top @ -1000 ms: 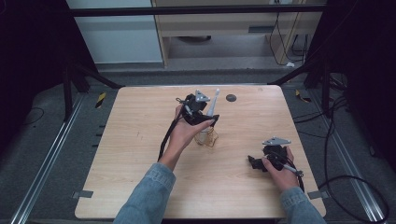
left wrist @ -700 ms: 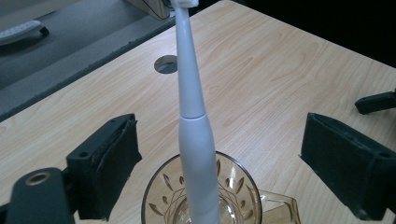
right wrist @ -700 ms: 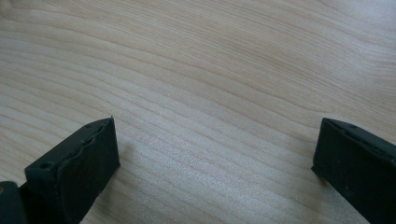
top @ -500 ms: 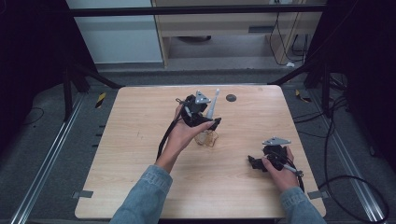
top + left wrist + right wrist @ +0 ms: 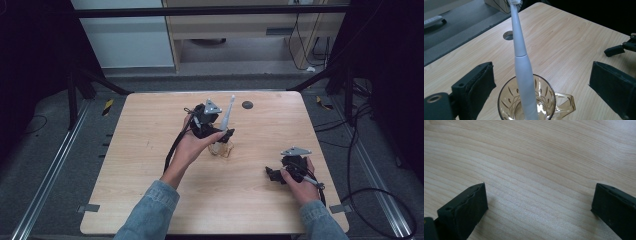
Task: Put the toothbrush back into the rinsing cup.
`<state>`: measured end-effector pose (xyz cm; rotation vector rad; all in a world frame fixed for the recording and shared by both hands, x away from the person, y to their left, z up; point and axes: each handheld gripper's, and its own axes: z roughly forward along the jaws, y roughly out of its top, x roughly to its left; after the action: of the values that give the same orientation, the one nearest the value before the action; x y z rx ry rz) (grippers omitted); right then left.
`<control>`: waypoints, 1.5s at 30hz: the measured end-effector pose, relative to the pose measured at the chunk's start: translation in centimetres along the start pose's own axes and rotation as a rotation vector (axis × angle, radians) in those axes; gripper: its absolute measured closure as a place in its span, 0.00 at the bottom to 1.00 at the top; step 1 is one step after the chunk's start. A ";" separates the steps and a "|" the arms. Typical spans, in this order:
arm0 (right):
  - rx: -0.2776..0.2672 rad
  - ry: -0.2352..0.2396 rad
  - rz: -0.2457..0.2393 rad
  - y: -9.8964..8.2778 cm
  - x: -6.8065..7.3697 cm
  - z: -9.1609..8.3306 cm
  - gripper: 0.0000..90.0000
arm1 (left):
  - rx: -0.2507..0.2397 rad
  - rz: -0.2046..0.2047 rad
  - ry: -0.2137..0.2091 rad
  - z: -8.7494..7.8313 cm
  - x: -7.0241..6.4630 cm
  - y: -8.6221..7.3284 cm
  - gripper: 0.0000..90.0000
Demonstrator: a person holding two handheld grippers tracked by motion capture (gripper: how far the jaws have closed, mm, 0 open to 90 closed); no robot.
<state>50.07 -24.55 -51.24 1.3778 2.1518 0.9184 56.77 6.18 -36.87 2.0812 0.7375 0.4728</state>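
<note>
A white electric toothbrush [image 5: 520, 50] stands head-up in an amber glass mug [image 5: 566, 105] at the table's middle, leaning on the rim. My left gripper [image 5: 542, 72] is open around it. Its jaws have just been opening, and the toothbrush stands between them with a wide gap on each side. From above, the left gripper [image 5: 224, 136] hovers right over the mug [image 5: 222, 150], with the toothbrush [image 5: 228, 112] sticking up beside it. My right gripper [image 5: 539, 197] is open low over bare wood, near the front right of the table [image 5: 272, 175].
The light wooden table [image 5: 150, 150] has a round dark cable hole [image 5: 247, 104] near its far edge. Black cables trail off the right side, and metal frame rails run along the floor on both sides.
The left gripper has shifted slightly at the mug, and the toothbrush stays standing in it. The right hand has not moved.
</note>
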 end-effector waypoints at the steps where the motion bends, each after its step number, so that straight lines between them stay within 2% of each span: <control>1: -0.001 0.000 0.000 0.0 0.0 0.0 0.00 | -0.004 0.001 0.002 -0.1 0.0 0.0 0.05; 5: -0.001 0.000 0.000 0.0 0.0 0.0 0.00 | -0.013 0.012 -0.003 -0.6 0.0 -0.2 0.05; 10: -0.001 -0.001 0.000 0.0 0.0 0.0 0.00 | -0.028 0.007 -0.005 -1.1 0.1 -0.4 0.04; 21: 0.000 0.000 -0.001 0.0 0.0 0.0 0.00 | -0.029 0.016 -0.003 -1.8 0.0 -1.0 0.04; 26: -0.001 -0.001 0.000 0.0 0.0 0.0 0.00 | -0.036 0.011 -0.002 -2.3 0.1 -1.8 0.05; 31: -0.001 -0.001 0.000 0.0 0.0 0.0 0.00 | -0.059 -0.016 0.008 -2.7 0.4 -2.8 0.06; 36: -0.001 -0.001 0.000 0.0 0.0 0.0 0.00 | -0.065 -0.026 0.008 -3.1 0.5 -3.8 0.06; 45: 0.000 0.000 0.000 0.0 0.0 0.0 0.00 | -0.044 -0.038 0.015 -3.5 1.0 -5.8 0.06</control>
<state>50.06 -24.55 -51.24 1.3776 2.1519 0.9182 53.61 11.54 -39.61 2.0212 0.7671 0.4800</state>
